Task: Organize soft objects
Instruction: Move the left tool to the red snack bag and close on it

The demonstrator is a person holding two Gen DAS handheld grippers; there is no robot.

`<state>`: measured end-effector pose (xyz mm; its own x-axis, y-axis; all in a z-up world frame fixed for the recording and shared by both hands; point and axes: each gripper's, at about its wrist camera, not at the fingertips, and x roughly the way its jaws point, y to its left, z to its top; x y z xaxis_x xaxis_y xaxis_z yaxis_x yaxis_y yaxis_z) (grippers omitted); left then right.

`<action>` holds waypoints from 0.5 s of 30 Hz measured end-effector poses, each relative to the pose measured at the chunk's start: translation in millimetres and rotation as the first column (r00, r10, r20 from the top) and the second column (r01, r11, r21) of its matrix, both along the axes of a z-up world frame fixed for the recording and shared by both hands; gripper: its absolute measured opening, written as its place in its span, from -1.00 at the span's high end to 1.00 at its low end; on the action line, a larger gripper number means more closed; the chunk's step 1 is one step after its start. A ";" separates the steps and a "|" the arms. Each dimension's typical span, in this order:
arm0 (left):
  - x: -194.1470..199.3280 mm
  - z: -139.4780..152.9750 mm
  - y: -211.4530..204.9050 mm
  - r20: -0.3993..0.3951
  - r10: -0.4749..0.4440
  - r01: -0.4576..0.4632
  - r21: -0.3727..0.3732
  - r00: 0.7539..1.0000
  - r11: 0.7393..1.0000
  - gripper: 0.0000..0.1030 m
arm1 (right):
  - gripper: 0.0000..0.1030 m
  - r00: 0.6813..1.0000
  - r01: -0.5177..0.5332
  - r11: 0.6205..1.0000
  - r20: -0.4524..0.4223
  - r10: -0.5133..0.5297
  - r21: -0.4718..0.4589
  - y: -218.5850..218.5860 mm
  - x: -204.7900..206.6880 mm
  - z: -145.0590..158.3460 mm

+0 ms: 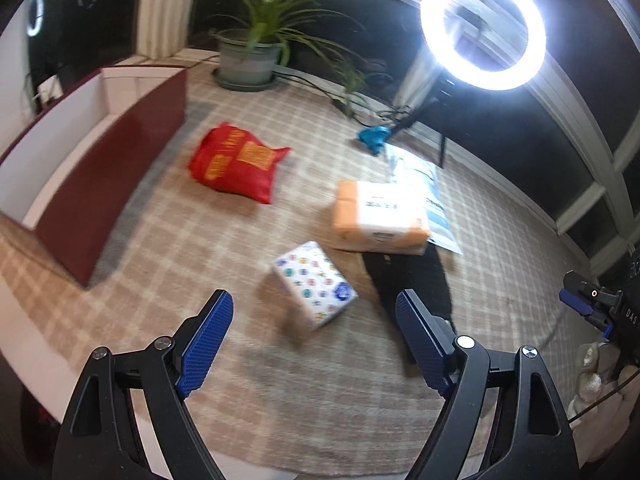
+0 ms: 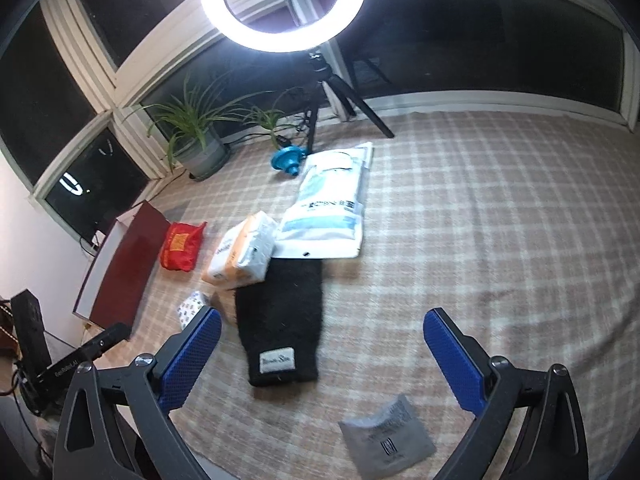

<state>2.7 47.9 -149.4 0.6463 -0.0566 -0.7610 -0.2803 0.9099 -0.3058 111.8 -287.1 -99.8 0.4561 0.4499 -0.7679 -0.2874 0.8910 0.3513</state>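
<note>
Soft things lie scattered on a checked rug. In the left wrist view my left gripper (image 1: 314, 312) stands open above a small white tissue pack (image 1: 314, 284) with coloured dots. Beyond it lie an orange and white tissue pack (image 1: 378, 214), a red bag (image 1: 236, 160) and a black folded cloth (image 1: 408, 280). In the right wrist view my right gripper (image 2: 322, 326) is open over the black folded cloth (image 2: 282, 320) with its white label. A grey pouch (image 2: 386, 438) lies close below it. A white flat package (image 2: 328, 208), the orange tissue pack (image 2: 242, 252) and the red bag (image 2: 180, 246) lie farther off.
A dark red open box (image 1: 92, 152) with white inside stands at the left of the rug, also the dark red box (image 2: 118, 268). A potted plant (image 1: 250, 52), a blue object (image 1: 374, 136) and a ring light (image 1: 482, 26) on a tripod stand by the dark windows.
</note>
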 end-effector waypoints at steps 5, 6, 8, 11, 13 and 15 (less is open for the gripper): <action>-11.4 3.3 26.5 0.004 0.078 -0.078 0.005 0.997 0.997 -0.61 | -0.79 0.998 -0.052 0.997 -0.024 0.053 0.054 20.8 10.0 1.0; -13.2 4.5 30.6 0.006 0.092 -0.092 0.003 0.996 0.996 -0.61 | -0.79 0.997 -0.062 0.996 -0.031 0.064 0.065 26.4 12.2 1.8; -14.9 6.9 37.2 0.012 0.109 -0.109 -0.004 0.994 0.994 -0.61 | -0.79 0.994 -0.097 0.991 -0.036 0.101 0.089 42.0 17.8 5.9; -10.4 8.3 41.1 0.026 0.098 -0.098 0.004 0.995 0.995 -0.61 | -0.79 0.988 -0.150 0.983 -0.022 0.153 0.106 69.8 27.4 15.5; -4.2 7.1 41.7 0.034 0.068 -0.068 0.007 0.997 0.998 -0.61 | -0.79 0.985 -0.171 0.980 -0.007 0.173 0.103 88.9 34.6 21.3; 3.4 4.7 43.8 0.036 0.037 -0.037 0.001 0.999 0.999 -0.61 | -0.79 0.980 -0.196 0.973 0.000 0.197 0.122 112.7 44.3 27.5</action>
